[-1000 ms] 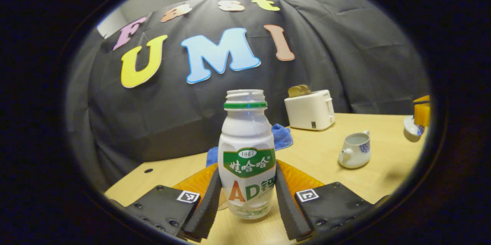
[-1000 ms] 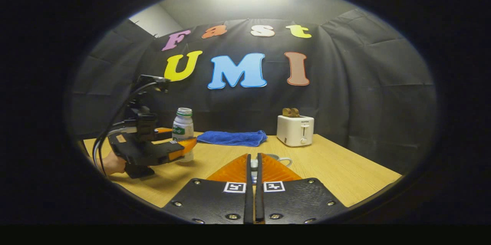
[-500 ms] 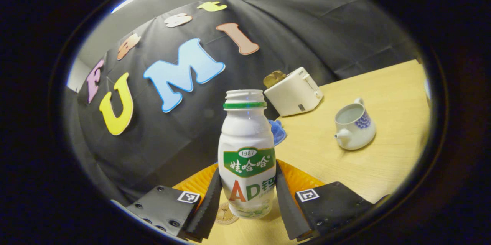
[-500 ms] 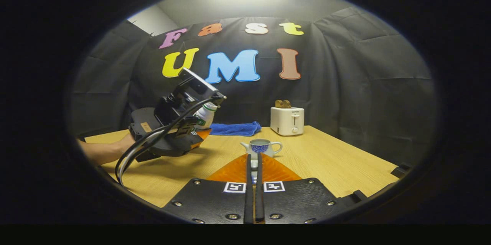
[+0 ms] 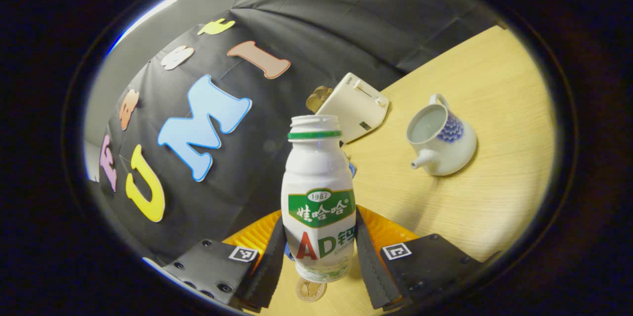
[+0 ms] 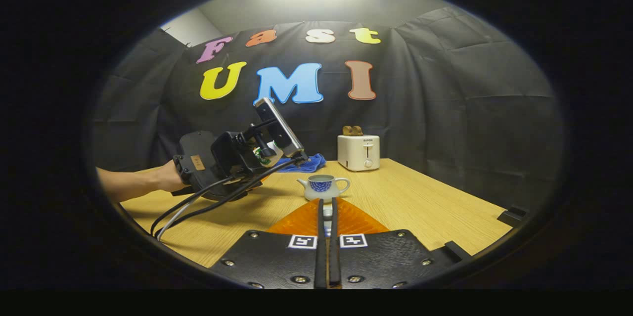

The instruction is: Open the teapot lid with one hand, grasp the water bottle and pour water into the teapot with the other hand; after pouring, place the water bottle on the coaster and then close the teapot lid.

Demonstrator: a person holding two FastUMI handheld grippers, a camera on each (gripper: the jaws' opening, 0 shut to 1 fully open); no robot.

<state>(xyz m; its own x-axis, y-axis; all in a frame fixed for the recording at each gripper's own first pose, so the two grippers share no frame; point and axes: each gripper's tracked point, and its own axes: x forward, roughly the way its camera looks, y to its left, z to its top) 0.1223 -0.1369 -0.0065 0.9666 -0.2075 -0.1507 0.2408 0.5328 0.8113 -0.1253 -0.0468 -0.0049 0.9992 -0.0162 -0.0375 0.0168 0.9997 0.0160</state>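
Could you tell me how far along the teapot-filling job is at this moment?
Done: the teapot stands open on the table, and the right tool is shut on something small, probably the lid. In hand: the left tool grips the uncapped water bottle, lifted and tilted towards the teapot. Left: pouring, setting the bottle on the coaster, closing the lid.

water bottle point(image 5: 318, 192): smooth white plastic, glossy printed label
teapot point(image 5: 439, 140): glazed ceramic, glossy
table point(image 5: 494, 108): matt light wood grain
towel point(image 6: 307, 161): blue cloth
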